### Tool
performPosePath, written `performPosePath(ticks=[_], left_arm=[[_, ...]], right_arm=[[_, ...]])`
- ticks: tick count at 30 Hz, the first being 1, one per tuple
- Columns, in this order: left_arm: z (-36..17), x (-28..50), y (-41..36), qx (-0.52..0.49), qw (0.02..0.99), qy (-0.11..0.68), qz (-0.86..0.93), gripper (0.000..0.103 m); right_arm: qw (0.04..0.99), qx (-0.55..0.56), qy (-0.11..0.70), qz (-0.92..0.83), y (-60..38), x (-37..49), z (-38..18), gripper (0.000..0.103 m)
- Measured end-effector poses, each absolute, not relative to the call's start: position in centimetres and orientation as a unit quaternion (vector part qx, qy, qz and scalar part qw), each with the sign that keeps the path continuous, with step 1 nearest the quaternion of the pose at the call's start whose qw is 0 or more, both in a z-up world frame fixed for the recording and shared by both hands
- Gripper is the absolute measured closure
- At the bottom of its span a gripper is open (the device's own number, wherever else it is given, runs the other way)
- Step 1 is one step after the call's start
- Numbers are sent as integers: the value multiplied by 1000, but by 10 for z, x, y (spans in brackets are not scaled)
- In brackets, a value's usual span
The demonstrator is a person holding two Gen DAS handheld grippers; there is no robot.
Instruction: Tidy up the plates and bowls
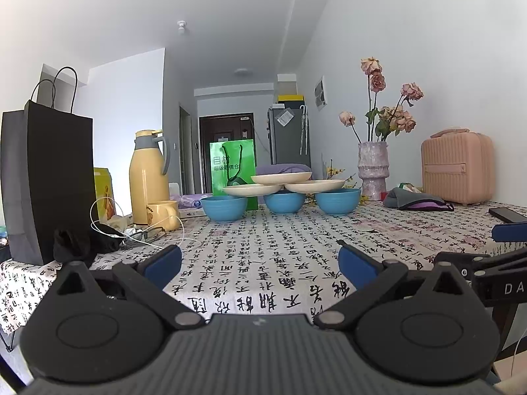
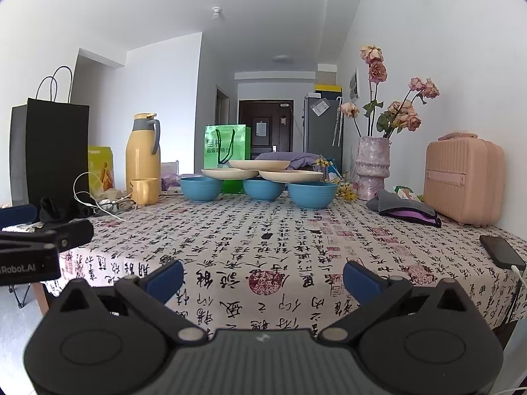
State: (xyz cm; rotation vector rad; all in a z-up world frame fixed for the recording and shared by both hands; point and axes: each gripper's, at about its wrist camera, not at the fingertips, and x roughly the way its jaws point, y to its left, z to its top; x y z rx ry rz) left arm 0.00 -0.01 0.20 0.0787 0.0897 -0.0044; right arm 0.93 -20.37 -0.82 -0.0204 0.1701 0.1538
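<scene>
Blue bowls sit well beyond both wide-apart jaws.

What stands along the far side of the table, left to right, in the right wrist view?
Black bag → yellow flask → green bag → vase → pink case.

Three round blue bowls carry three shallow cream plates. The tablecloth is white with black calligraphy and red seal stamps. A glossy green paper bag bears pale lettering; the tall flask is yellow with a grey handle. The ribbed case is pink, the vase mottled pinkish-grey.
</scene>
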Motion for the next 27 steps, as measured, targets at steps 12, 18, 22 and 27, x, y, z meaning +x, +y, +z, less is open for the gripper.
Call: performPosePath(ticks=[12,18,22,27], left_arm=[[1,0,-1,41,998,42,-4,0],[1,0,0,41,998,43,-4,0],[1,-1,0,42,998,42,-4,0],[1,-1,0,42,998,42,-5,0]], right_arm=[[994,-14,83,74,-203,7,-8,0],[994,-16,79,71,-202,6,-9,0],[994,-19,80,71,-200,6,-9,0],[994,-21,78,70,-200,5,-9,0]])
